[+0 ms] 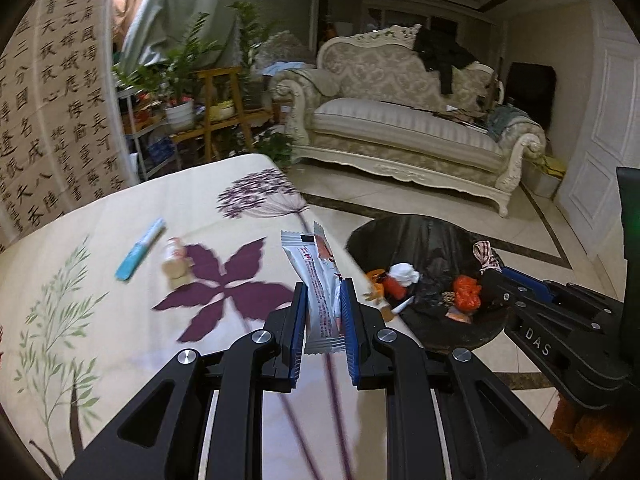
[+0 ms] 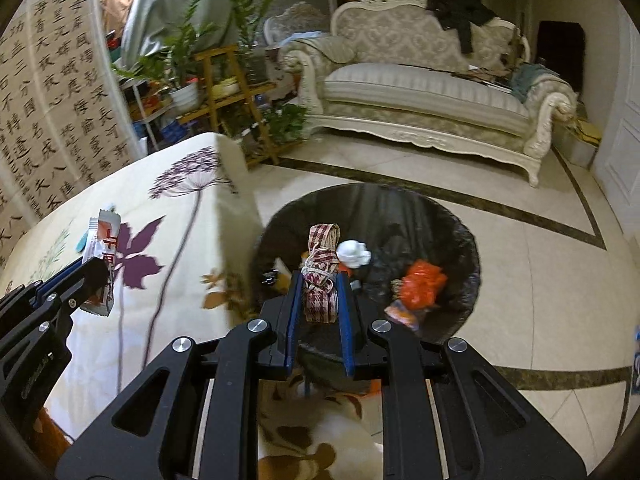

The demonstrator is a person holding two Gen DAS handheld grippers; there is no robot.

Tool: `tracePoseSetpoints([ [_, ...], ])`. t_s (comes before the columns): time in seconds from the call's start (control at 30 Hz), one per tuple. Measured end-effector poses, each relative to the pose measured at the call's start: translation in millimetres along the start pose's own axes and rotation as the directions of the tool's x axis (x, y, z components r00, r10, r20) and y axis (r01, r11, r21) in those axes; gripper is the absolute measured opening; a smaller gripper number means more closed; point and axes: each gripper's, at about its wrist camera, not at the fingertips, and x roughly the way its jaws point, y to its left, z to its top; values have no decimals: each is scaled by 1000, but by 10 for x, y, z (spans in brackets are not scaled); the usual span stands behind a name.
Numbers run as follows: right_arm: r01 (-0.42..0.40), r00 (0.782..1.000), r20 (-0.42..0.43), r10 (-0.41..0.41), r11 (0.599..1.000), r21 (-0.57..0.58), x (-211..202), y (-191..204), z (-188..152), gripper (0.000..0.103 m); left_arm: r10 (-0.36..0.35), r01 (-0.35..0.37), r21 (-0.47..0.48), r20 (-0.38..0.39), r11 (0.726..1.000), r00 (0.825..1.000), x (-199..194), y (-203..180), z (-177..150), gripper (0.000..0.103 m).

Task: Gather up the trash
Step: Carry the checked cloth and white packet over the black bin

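From the left wrist, the left hand-held gripper pinches a white snack wrapper upright above the floral bench, near its right edge, likely so it can go straight into the black-lined bin just right; a blue tube remains far left. From the right wrist, the right hand-held gripper is closed on a checked cloth strip, held over the bin, apparently for dropping

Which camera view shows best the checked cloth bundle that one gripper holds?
The right wrist view: the checked cloth bundle sits centred between the right gripper pads, over the trash bin. The left wrist view shows only its top at the right edge.
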Motion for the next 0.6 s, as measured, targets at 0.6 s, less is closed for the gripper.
tracePoseSetpoints([
  [0.6,48,999,-3,-48,997,56,414,-383,252,17,-27,31,106,-39,994,999,666,-524,316,18],
])
